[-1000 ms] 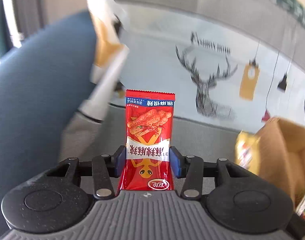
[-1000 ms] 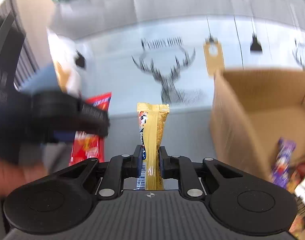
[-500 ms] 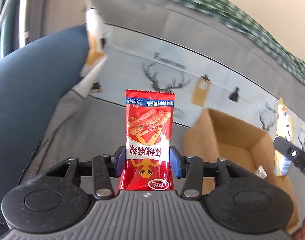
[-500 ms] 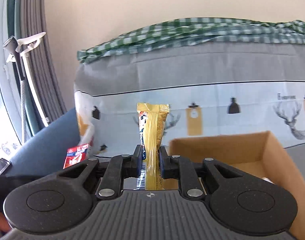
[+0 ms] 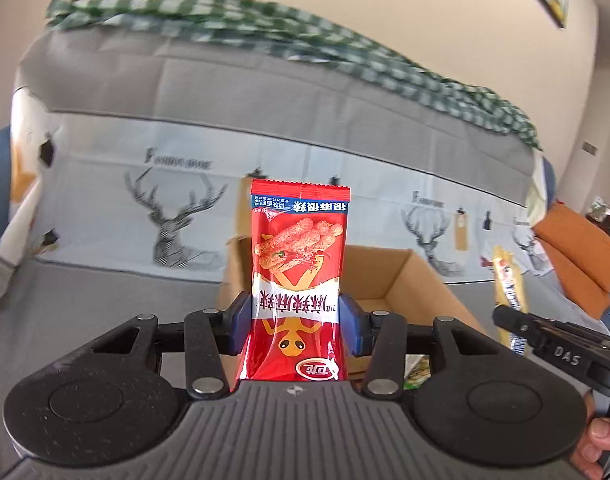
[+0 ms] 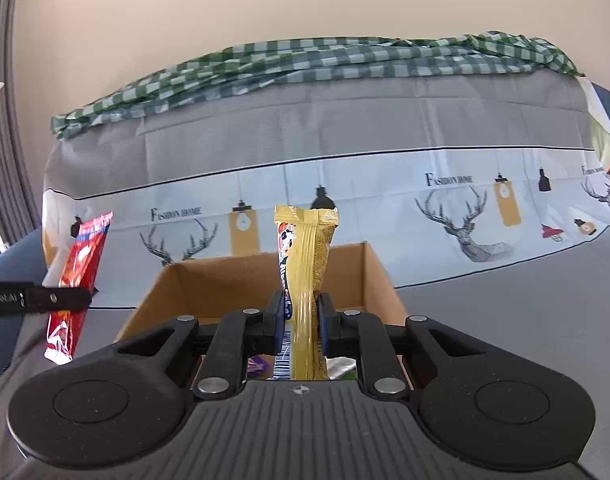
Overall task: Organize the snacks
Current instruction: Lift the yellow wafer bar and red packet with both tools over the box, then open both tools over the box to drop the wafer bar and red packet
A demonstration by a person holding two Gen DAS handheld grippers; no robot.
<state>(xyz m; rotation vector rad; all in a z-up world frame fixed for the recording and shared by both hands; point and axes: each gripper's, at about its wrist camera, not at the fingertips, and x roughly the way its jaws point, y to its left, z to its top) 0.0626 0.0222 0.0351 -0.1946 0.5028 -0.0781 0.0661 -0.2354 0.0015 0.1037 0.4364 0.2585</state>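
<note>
Left claw (image 5: 295, 320): closed on the red snack packet (image 5: 299, 280); the blue pads press the packet's two side edges, about halfway up its length.
Red snack packet: upright between the pads, print upside down, picture of seasoned sticks on its face; in the right wrist view it shows at the far left (image 6: 79, 280), clamped by the other tool.
Right claw (image 6: 301, 320): pinched nearly shut on the gold snack bar (image 6: 307, 276), which is gripped edge-on at its lower part.
Gold snack bar: upright, crimped top end above the pads, barcode end below them; in the left wrist view it appears at the right edge (image 5: 507, 280).
Cardboard box (image 6: 233, 280): open at the top, directly beyond both claws; it stands on the grey sofa seat (image 5: 85, 296). Through the gap under the right claw, scraps of other wrappers (image 6: 257, 362) show in it.
Sofa back (image 6: 345, 120): grey, draped with a pale cover printed with deer heads and lamps (image 6: 457, 220); a green checked cloth (image 6: 305, 60) lies along its top.
Person's hand (image 5: 605, 446): fingertips visible at the lower right corner of the left wrist view, on the right tool's handle.
</note>
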